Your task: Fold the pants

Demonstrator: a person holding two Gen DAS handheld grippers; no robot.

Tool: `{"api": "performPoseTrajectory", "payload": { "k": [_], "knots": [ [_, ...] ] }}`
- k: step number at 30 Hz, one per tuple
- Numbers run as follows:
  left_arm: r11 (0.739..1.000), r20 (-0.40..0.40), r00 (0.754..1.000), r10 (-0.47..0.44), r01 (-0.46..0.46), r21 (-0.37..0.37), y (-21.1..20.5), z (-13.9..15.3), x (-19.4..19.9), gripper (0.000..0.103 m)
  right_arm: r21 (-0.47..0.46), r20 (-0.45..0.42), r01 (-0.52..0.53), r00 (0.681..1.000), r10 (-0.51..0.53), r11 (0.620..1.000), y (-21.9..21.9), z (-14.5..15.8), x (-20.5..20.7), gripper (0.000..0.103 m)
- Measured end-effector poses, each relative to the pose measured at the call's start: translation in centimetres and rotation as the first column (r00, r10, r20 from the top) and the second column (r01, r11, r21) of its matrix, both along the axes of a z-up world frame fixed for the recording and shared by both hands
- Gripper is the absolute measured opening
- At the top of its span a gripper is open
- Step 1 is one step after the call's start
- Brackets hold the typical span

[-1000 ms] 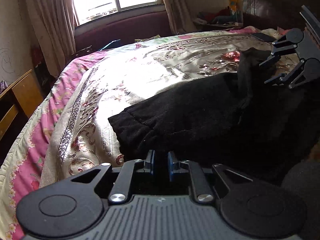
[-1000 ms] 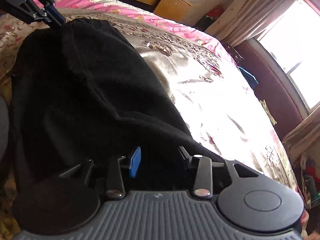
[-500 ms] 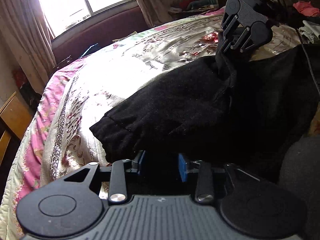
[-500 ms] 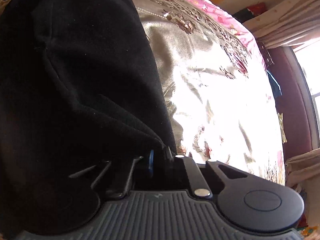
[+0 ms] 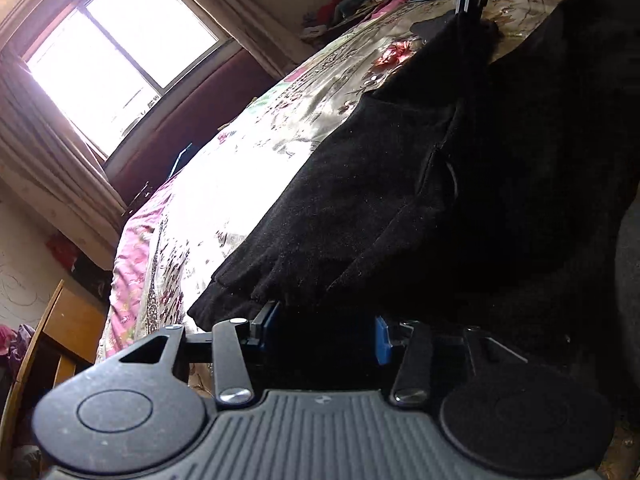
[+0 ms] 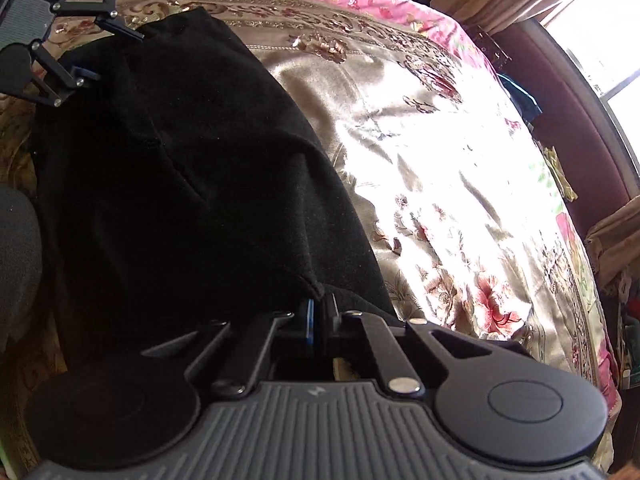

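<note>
Black fleece pants (image 5: pixel 400 200) lie across a satin floral bedspread (image 5: pixel 224 200). In the left wrist view my left gripper (image 5: pixel 324 332) sits at the cuffed end, its jaws opening. Its blue pads (image 5: pixel 382 340) stand well apart, with dark fabric lying loosely between them. My right gripper (image 5: pixel 468 10) is far across the pants, pinching a raised peak of fabric. In the right wrist view, the right gripper (image 6: pixel 320 316) is shut on a fold of the pants (image 6: pixel 180 180). The left gripper (image 6: pixel 116 54) straddles the far edge with its fingers spread.
The bedspread (image 6: pixel 420 140) stretches away bright toward a window (image 5: pixel 112 52) with curtains and a dark red ledge. A wooden cabinet (image 5: pixel 68 328) stands off the bed's pink edge. A grey rounded shape (image 6: pixel 16 240) sits beside the pants on the near side.
My left jaws have widened and let go of the cuff, and the left view has rolled. My right gripper closed on a fold of the pants and lifted it.
</note>
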State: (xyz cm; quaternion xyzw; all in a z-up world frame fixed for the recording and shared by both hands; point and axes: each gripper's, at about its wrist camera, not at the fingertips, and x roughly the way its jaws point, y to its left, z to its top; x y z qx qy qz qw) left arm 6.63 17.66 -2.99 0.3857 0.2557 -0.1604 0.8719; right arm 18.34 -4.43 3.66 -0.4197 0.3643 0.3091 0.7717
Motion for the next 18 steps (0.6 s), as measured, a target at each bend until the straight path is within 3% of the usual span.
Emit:
{"api": "performPoseTrajectory", "payload": {
  "k": [3,9,12,15,18],
  "knots": [
    [0.999,0.022,1.0,0.017,-0.018,0.043,-0.3,0.2,1.0,0.051,0.014,-0.014,0.02,1.0,-0.02,1.0,0.2,0.5,-0.6,0.003],
    [0.994,0.129,0.986,0.107,-0.102,-0.043,2.5,5.6,-0.4,0.027,0.069,-0.032,0.036,0.999,-0.034,0.997,0.2,3.5,-3.6,0.003],
    [0.987,0.127,0.982,0.136,-0.124,-0.1,3.9,7.2,-2.7,0.025,0.105,-0.051,0.038,0.998,-0.033,0.994,0.6,5.1,-6.7,0.003],
    [0.984,0.071,0.984,0.165,-0.159,-0.084,4.5,4.1,-3.9,0.025,0.157,-0.133,0.076,0.99,-0.055,0.985,1.0,3.5,-8.9,0.003],
    [0.977,-0.002,0.981,0.192,-0.191,-0.096,4.3,0.0,-4.6,0.026,0.136,-0.233,0.125,0.968,-0.091,0.983,2.1,-2.2,-9.3,0.003]
  ]
}}
